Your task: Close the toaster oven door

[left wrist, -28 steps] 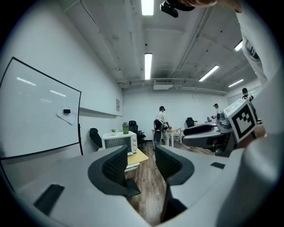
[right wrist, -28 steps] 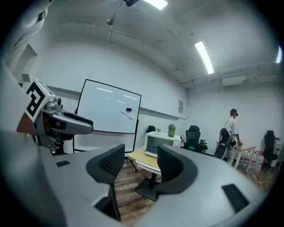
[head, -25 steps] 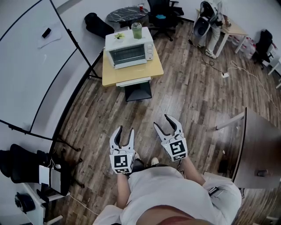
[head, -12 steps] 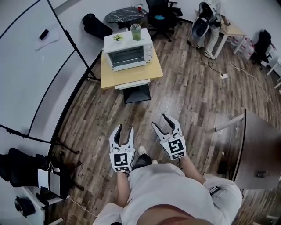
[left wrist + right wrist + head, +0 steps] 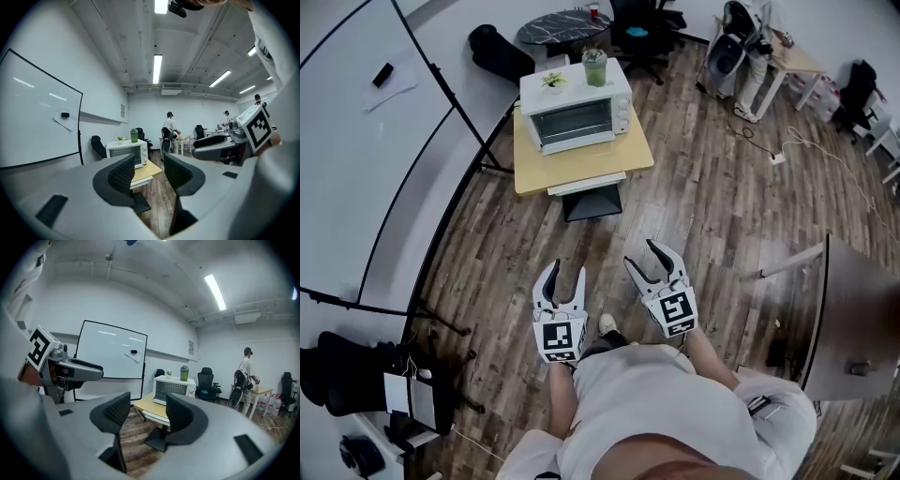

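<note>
A white toaster oven [image 5: 575,112] stands on a small yellow table [image 5: 581,164] far ahead of me, its window front facing me; from here I cannot tell how its door stands. It shows small in the left gripper view [image 5: 124,152] and the right gripper view [image 5: 173,389]. My left gripper [image 5: 565,272] and right gripper [image 5: 643,257] are held side by side in front of the person's body, well short of the table. Both point toward it. In both gripper views, left [image 5: 147,171] and right [image 5: 146,413], the jaws stand apart with nothing between them.
A green cup [image 5: 593,66] and a small plant [image 5: 553,80] sit on the oven's top. A dark stand [image 5: 592,202] is under the table. A whiteboard on legs [image 5: 356,141] runs along the left. A dark desk [image 5: 853,309] is at the right; chairs and a person [image 5: 750,47] stand beyond.
The person has stepped forward over the wood floor, so the table and oven look slightly larger. Both grippers travelled along in the same pose, jaws unchanged.
</note>
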